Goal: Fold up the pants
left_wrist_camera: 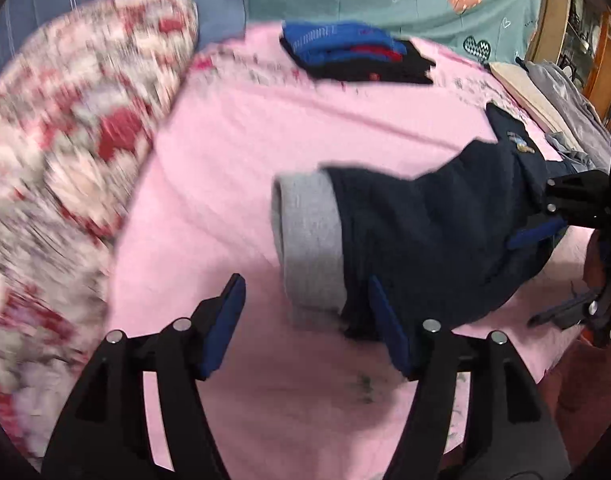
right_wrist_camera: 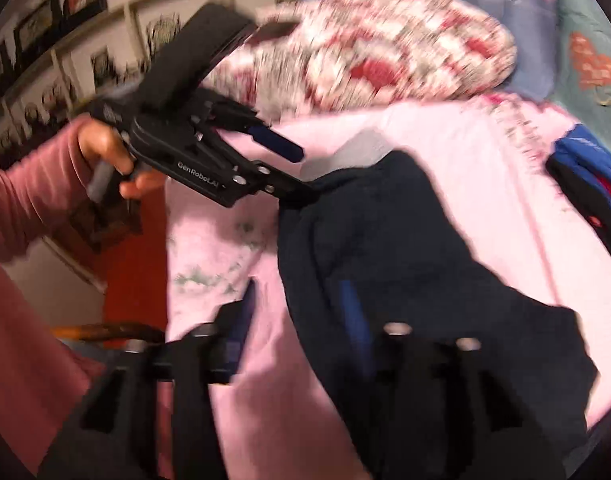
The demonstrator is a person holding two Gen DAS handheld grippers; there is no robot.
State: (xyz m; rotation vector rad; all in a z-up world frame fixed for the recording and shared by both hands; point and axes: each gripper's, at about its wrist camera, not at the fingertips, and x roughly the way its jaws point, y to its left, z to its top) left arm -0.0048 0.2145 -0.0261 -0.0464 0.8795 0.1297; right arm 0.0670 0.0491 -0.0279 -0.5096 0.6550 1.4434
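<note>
On the bed (left_wrist_camera: pixel 225 168), right of the floral pillow (left_wrist_camera: pixel 77 120), the navy pants (left_wrist_camera: pixel 425 232) lie bunched, grey cuff (left_wrist_camera: pixel 309 240) leftmost. They look soft, light and floppy, best pinched at cuff or waistband edges. The left hand-held gripper (left_wrist_camera: pixel 305 320) gapes by the cuff, gripping nothing; the right hand-held gripper (right_wrist_camera: pixel 297 320) stands open, one finger over cloth.

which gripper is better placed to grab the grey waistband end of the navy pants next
Left, probably: the left gripper is open right at the grey waistband; the right gripper sits at the far end of the navy pants.
</note>
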